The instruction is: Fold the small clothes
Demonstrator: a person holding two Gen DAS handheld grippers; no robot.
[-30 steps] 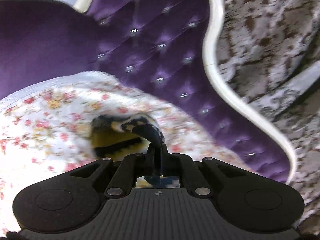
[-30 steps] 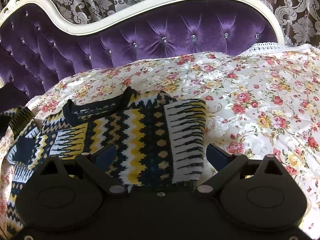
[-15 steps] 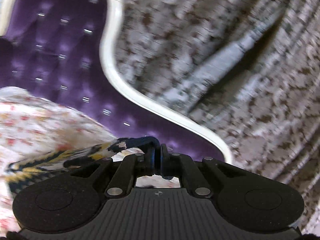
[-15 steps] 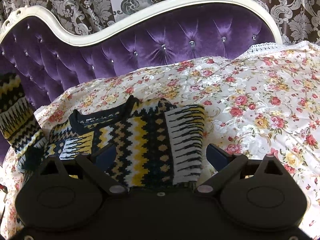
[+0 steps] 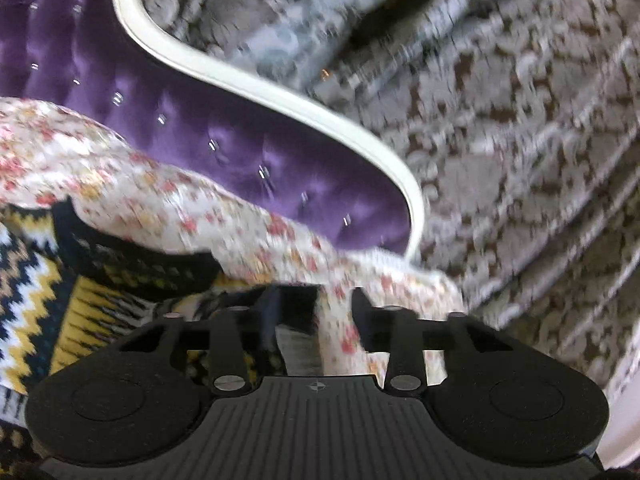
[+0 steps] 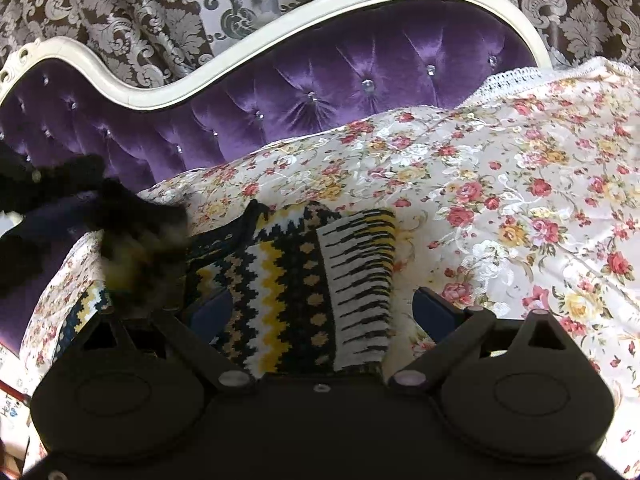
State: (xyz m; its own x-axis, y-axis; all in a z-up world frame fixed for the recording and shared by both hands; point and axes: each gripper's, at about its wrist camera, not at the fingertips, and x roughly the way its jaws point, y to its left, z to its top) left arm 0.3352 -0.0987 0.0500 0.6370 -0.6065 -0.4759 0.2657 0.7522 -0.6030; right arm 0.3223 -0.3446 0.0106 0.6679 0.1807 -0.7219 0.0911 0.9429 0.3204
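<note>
A small knit sweater (image 6: 288,276) with black, yellow and white zigzags lies on the floral bedspread (image 6: 520,200). My right gripper (image 6: 324,312) hovers open over its lower body, with one blue pad (image 6: 212,312) on the knit and the other past its right edge. At the left, my left gripper (image 6: 60,208) is a dark blur above the blurred sleeve (image 6: 140,256), which is folded in over the sweater. In the left wrist view the left gripper (image 5: 328,300) has its jaws opening. Bedspread shows in the gap, and the sweater (image 5: 36,292) lies just left of the fingers.
A purple tufted headboard (image 6: 320,80) with a cream curved frame (image 6: 120,96) runs behind the bed. Patterned grey-brown curtains (image 6: 120,20) hang beyond it. The bedspread's lace edge (image 6: 516,76) lies at the far right, with bare floral cloth right of the sweater.
The left gripper, shut on the sleeve before, has swept it across onto the sweater's left side and parted its jaws. The right gripper has stayed open over the sweater.
</note>
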